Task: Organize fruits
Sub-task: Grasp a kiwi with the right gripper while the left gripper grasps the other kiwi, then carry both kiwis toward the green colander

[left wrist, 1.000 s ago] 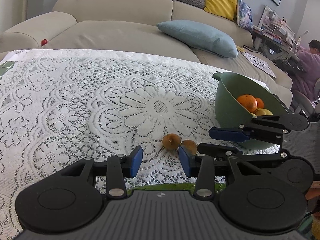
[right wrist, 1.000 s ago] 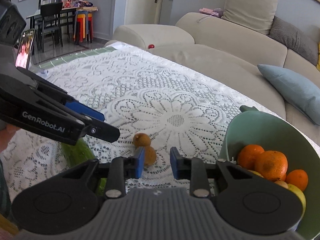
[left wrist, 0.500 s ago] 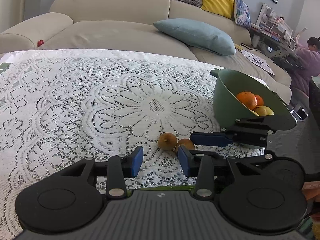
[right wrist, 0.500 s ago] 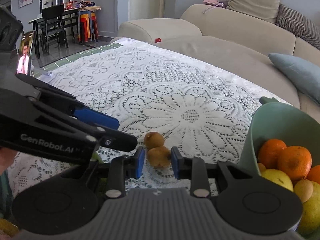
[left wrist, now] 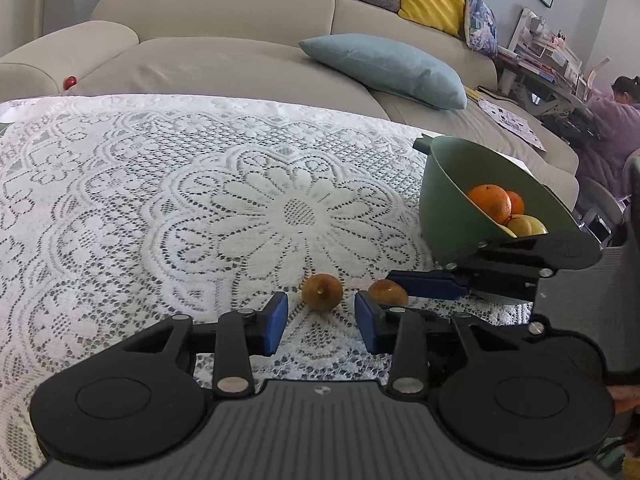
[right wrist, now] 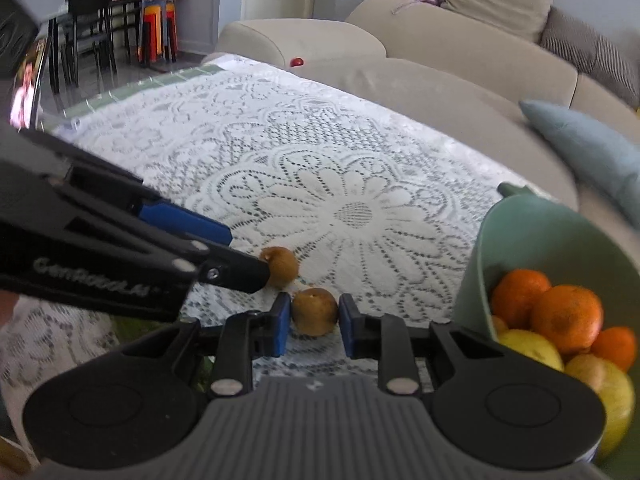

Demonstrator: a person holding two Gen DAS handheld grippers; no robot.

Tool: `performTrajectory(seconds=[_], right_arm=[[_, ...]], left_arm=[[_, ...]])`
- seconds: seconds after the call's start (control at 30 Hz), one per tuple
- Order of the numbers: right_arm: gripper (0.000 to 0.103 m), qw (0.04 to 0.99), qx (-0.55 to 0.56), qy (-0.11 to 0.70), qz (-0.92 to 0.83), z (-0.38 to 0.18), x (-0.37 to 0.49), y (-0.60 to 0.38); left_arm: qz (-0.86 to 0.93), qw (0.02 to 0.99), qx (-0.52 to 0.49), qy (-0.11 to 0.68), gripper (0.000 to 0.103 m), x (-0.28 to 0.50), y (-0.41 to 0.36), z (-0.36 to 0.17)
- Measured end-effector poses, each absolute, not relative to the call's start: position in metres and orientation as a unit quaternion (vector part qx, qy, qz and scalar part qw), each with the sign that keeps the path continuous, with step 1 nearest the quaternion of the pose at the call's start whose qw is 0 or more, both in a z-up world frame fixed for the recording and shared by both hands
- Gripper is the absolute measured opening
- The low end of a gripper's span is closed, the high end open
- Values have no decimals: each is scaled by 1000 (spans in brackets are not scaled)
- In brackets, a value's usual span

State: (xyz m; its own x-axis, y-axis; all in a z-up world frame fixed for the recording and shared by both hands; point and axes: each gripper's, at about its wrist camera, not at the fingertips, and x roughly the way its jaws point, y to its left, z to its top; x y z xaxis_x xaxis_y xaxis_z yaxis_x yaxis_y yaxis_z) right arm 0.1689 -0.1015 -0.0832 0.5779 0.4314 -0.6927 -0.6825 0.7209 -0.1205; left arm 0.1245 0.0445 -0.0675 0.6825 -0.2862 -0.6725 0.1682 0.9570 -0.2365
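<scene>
The right claw (right wrist: 311, 326) was pinching the nearer kiwi (right wrist: 314, 311) between its blue pads, low over the lace-covered table (right wrist: 320, 168). Just beside it, the left claw (left wrist: 321, 322) had its jaws closing, with a gap still showing on each side of the other kiwi (left wrist: 322, 292), which lay on the lace just ahead of the pads and not between them. In the right wrist view that second kiwi (right wrist: 281, 267) sat just beyond the pinched one, near it, and the left claw's dark fingertip overlapped its edge; I could not tell whether they touched.

To the right of both kiwis stood a green bowl (left wrist: 444, 196), tilted in the fisheye, holding oranges (right wrist: 568, 318) and yellow fruit (right wrist: 534, 350). Behind the table ran a beige sofa (left wrist: 224, 12) with a blue cushion (left wrist: 384, 66) and a small red ball (left wrist: 71, 81) on its seat. Far to the right, a person in purple (left wrist: 612, 120) sat at a cluttered desk.
</scene>
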Motion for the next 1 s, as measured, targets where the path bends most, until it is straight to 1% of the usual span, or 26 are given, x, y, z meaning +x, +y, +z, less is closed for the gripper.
performTrajectory(seconds=[0.2,0.33,0.53,1.0], right_arm=[[22,865,-201,327,323,-80,166,-106],[22,864,-210,325,322,-81,165,-105],[22,863,-212,327,321,-83,166,-103],[22,867,-203,316,327,-75,162,-108]], left_arm=[[-123,912,-66,385,42,134,34,-72],[-112,913,-53,389,39,139,27,-76],[-105,915,-39,388,29,141,24,-81],[-103,921,-54,372,29,133,28,-74]])
